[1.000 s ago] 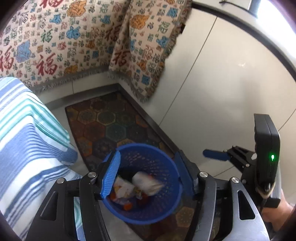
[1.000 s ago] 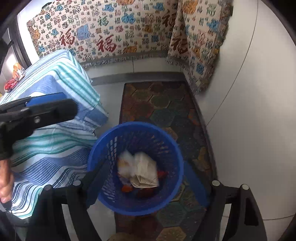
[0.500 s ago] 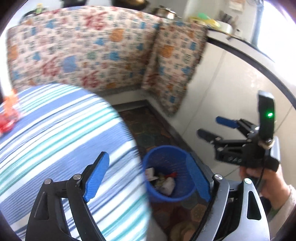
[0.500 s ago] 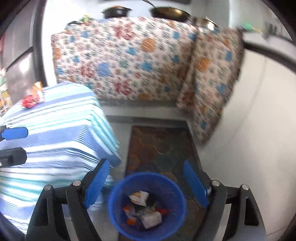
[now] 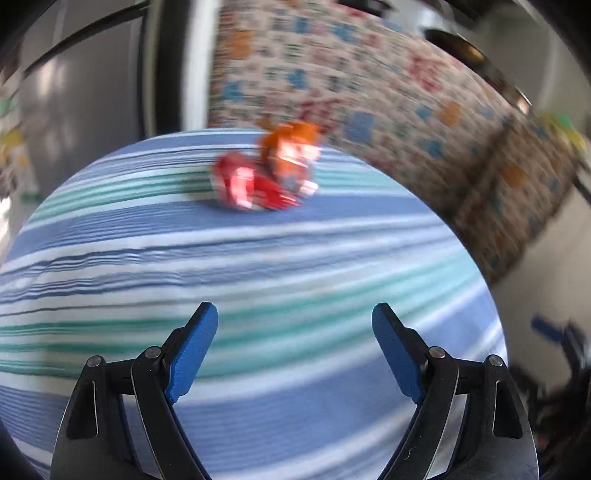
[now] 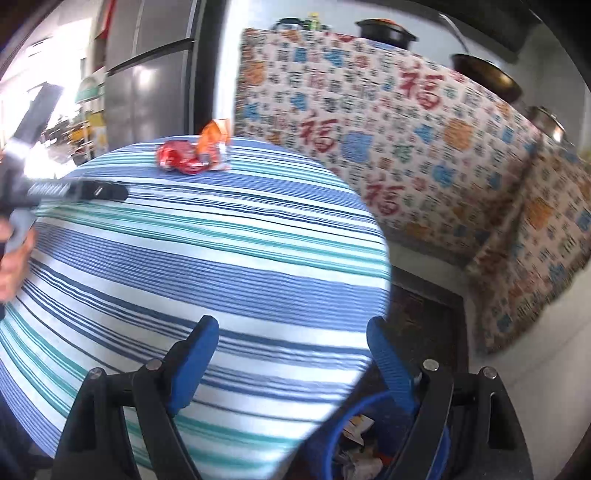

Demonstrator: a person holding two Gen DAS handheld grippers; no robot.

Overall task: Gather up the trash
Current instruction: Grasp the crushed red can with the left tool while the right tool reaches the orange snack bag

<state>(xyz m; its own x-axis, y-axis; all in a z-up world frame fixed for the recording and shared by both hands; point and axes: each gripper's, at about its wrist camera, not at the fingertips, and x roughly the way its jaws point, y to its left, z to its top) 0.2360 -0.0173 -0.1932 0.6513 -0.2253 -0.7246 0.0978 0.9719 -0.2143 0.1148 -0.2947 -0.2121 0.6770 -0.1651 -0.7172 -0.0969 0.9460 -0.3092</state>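
Note:
A crumpled red wrapper (image 5: 245, 182) and an orange wrapper (image 5: 291, 147) lie together at the far side of the round striped table (image 5: 258, 258). My left gripper (image 5: 295, 354) is open and empty above the table, well short of them. In the right wrist view the red wrapper (image 6: 179, 157) and orange wrapper (image 6: 216, 142) lie far off. My right gripper (image 6: 291, 363) is open and empty at the table's near right edge. The blue trash basket (image 6: 351, 439) sits on the floor below it, holding paper scraps. The left gripper (image 6: 79, 190) shows at left, over the table.
A patterned cloth (image 6: 424, 147) covers the counter behind and to the right. A steel fridge (image 6: 155, 85) stands at the back left. Dark pots (image 6: 384, 31) sit on the counter. A dark floor mat (image 6: 424, 325) lies by the basket.
Both grippers have lifted away from the blue basket and swung left over the striped table. The wrappers have come into view ahead. Both grippers stay open.

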